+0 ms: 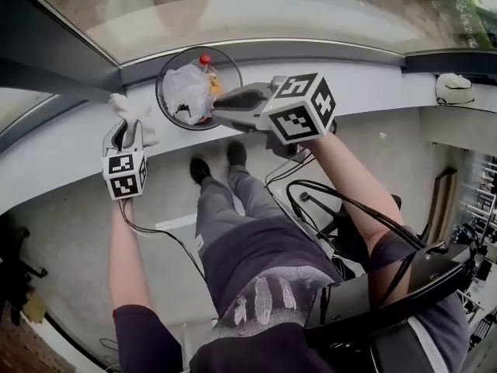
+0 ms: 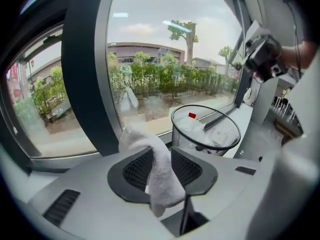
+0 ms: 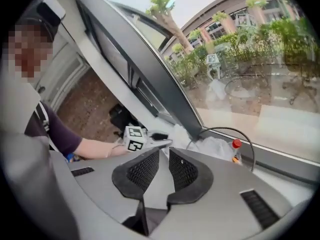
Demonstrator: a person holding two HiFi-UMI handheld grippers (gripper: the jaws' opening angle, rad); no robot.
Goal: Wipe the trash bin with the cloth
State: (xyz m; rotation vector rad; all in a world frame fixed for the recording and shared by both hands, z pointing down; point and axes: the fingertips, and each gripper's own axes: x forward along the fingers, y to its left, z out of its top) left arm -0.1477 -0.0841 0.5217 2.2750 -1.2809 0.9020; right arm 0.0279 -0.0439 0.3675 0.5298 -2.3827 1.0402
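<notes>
My left gripper [image 1: 129, 130] clamps the white cloth [image 2: 161, 171], nine o'clock of the black mesh trash bin [image 1: 161, 92]. My right gripper [image 1: 231, 99], slack and empty, overhangs its four-o'clock rim. The ledge [image 1: 373, 84] lies bare toward three o'clock.

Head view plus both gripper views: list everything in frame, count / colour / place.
trash bin: 1, black wire mesh, on the ledge by the window
bag: 1, white, crumpled, inside the trash bin
bottle: 1, red cap, inside the trash bin at its far side
cloth: 1, white, clamped in the left gripper
ledge: 1, white, along the window
window: 1, dark frame, behind the ledge
shoes: 2, black, on the floor under the ledge
left gripper: 1, grey, left of the trash bin
right gripper: 1, grey, fingers apart, empty, over the trash bin's near rim
</notes>
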